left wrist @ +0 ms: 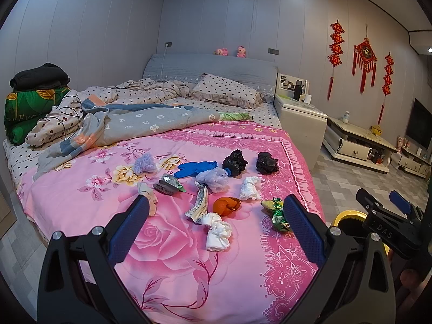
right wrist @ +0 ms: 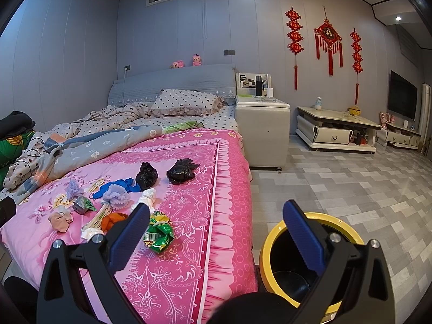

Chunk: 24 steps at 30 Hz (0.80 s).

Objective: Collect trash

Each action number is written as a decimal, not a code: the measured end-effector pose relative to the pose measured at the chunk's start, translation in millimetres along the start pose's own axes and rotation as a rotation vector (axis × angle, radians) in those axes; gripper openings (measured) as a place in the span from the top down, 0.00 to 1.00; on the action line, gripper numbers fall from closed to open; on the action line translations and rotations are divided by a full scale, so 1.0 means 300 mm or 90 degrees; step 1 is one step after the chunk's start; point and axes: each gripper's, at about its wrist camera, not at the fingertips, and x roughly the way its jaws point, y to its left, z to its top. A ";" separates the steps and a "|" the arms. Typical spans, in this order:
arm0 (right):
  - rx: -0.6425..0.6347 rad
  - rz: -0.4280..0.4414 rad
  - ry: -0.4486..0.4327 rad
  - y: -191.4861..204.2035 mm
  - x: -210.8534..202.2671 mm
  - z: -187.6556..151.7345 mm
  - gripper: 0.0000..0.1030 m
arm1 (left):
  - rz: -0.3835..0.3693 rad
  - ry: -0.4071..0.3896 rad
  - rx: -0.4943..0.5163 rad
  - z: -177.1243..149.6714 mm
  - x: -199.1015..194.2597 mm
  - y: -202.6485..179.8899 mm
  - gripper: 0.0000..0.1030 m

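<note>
Trash scattered on the pink bedspread, green wrapper nearest, left gripper wide open, empty, right gripper wide open, empty, over yellow bin.

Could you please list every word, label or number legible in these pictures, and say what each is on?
"DAS": white letters on the black body of the right gripper, seen from the left wrist view.
"r Eve": partial pale lettering on the green floral folded quilt.
Print on the green crumpled snack wrapper and red diamond wall hanging: too blurred to read.

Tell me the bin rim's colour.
Yellow; the bin has a black inside. Shows best in the right wrist view.
</note>
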 end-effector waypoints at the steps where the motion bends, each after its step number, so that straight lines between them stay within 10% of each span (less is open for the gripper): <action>1: -0.001 0.000 0.000 0.001 0.000 -0.002 0.08 | 0.000 0.000 0.000 0.000 0.000 0.000 0.07; 24: 0.000 0.002 0.006 -0.001 -0.003 -0.004 0.08 | -0.002 0.005 -0.003 -0.018 0.007 -0.008 0.07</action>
